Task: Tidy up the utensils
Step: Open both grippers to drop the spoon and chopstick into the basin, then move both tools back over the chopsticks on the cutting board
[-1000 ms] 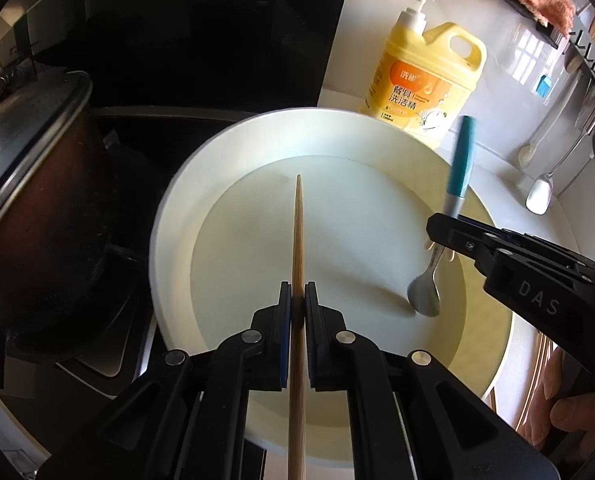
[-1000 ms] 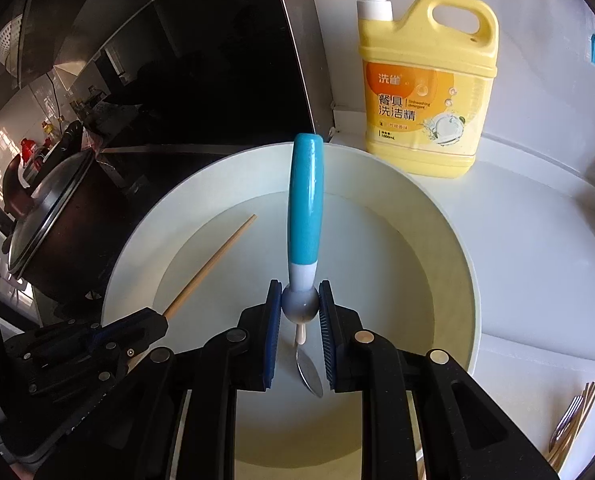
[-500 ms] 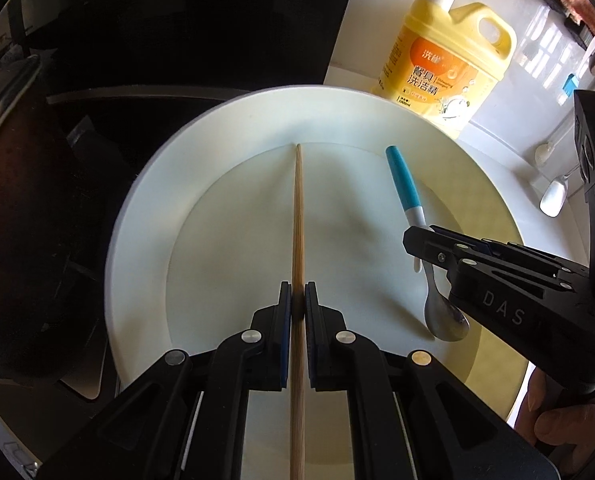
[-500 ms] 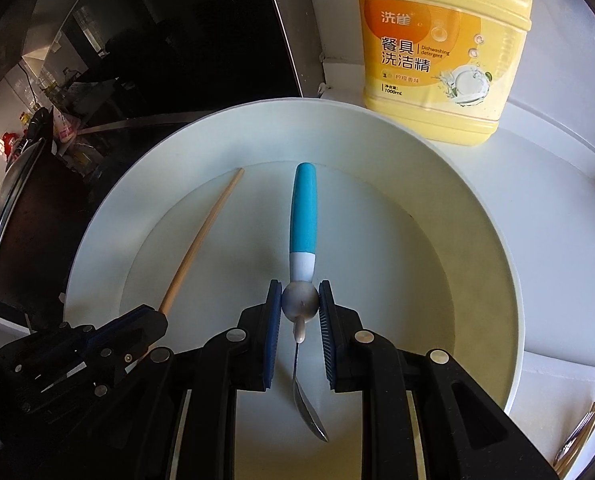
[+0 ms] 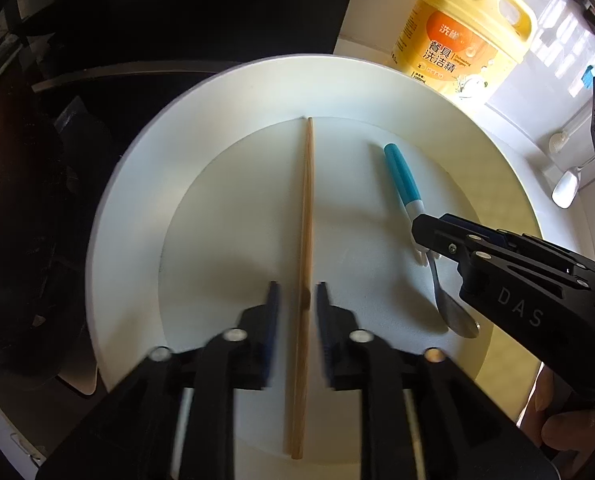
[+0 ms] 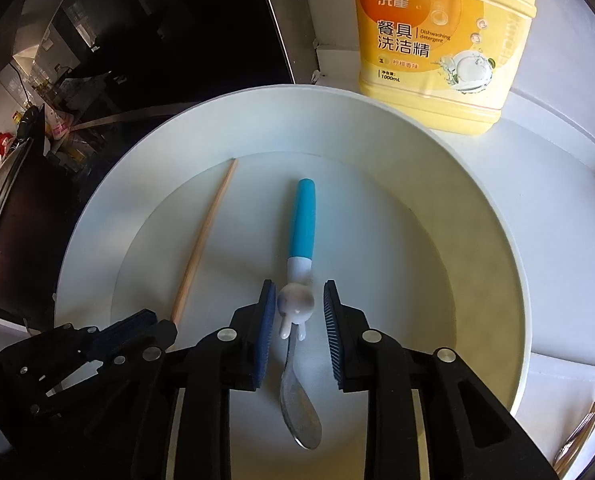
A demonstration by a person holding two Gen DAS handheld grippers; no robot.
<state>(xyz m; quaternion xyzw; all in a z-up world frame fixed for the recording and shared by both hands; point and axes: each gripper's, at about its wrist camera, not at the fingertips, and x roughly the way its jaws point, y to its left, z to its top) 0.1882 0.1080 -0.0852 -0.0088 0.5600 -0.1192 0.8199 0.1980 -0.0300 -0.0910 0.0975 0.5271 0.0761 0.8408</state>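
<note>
**Chopsticks and spoon lie on the plate, both tongs parted**

The left tongs point(image 5: 297, 300) stand apart around the thin wooden chopsticks point(image 5: 304, 240), which lie flat along the large round white plate point(image 5: 129, 208), pointing to 12 o'clock. The right tongs point(image 6: 299, 304) gape beside the blue-handled metal spoon point(image 6: 302, 224), flat at plate centre. A yellow detergent jug point(image 6: 441, 40) stands on the white worktop point(image 6: 557, 208) at 1 o'clock.

1. Chopsticks point(image 5: 304, 264): a wooden pair, pressed side by side, lying flat on the white plate point(image 5: 129, 216). They run from lower centre of the left wrist frame up to the inner ring of the plate.
2. Spoon point(image 6: 299, 304): teal handle, white rabbit-shaped collar, steel bowl. It lies flat at plate centre, handle toward the top of the right wrist frame and bowl toward the bottom, apart from the chopsticks.
</note>
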